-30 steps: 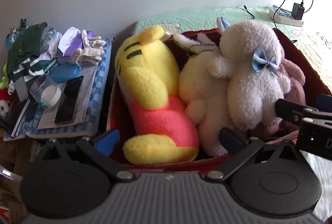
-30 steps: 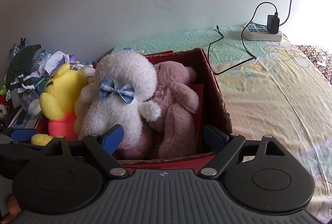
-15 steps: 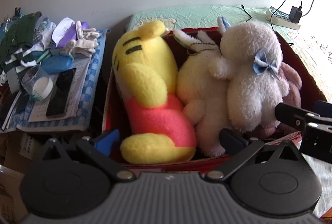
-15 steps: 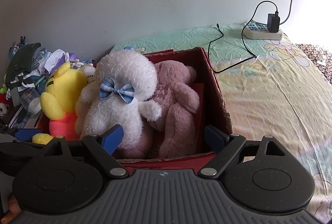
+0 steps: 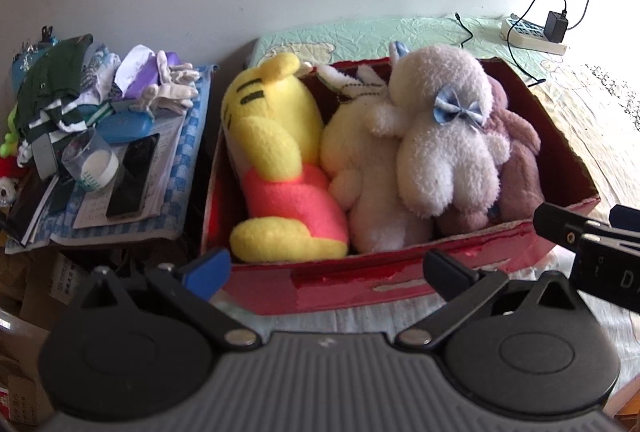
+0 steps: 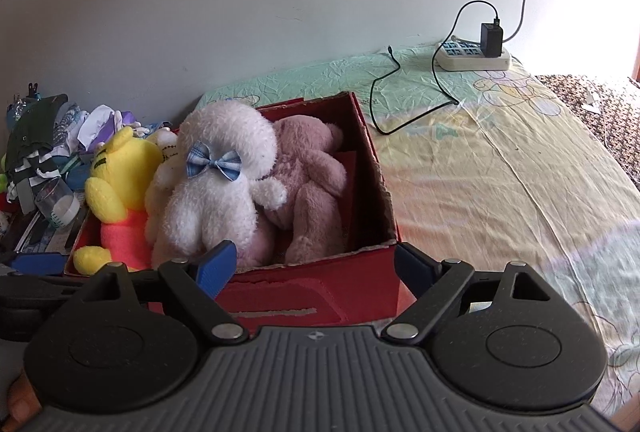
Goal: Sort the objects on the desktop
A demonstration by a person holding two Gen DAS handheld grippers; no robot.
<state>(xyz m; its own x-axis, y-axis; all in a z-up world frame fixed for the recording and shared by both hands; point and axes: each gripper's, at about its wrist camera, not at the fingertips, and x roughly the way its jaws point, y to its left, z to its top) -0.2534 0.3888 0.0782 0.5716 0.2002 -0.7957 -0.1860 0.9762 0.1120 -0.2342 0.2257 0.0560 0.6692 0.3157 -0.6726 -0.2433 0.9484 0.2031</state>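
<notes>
The left gripper (image 5: 328, 268) sits at the bottom of its frame with both fingers spread wide and nothing between them, held just short of the near wall of the red box (image 5: 360, 282). Its blue left fingertip (image 5: 206, 266) lies at the box's lower-left corner. The right gripper (image 6: 316, 266) is equally wide apart and empty, its fingertips framing the near wall of the same box in the lower middle of its frame; part of it also shows at the right edge of the left view.

The box stands on the bed sheet (image 6: 500, 171) and is packed: the yellow plush (image 5: 276, 151) lies along the left side, the cream plush (image 5: 360, 167) at centre, the white plush with a blue bow (image 5: 444, 143) on top right of centre, the pink plush (image 6: 312, 175) against the right wall. Open sheet fills the right half of the right view, bare up to the power strip (image 6: 474, 57) at upper right. To the left of the box, a cluttered pile (image 5: 100, 135) crowds the frame's left edge, leaving only a narrow dark gap.
</notes>
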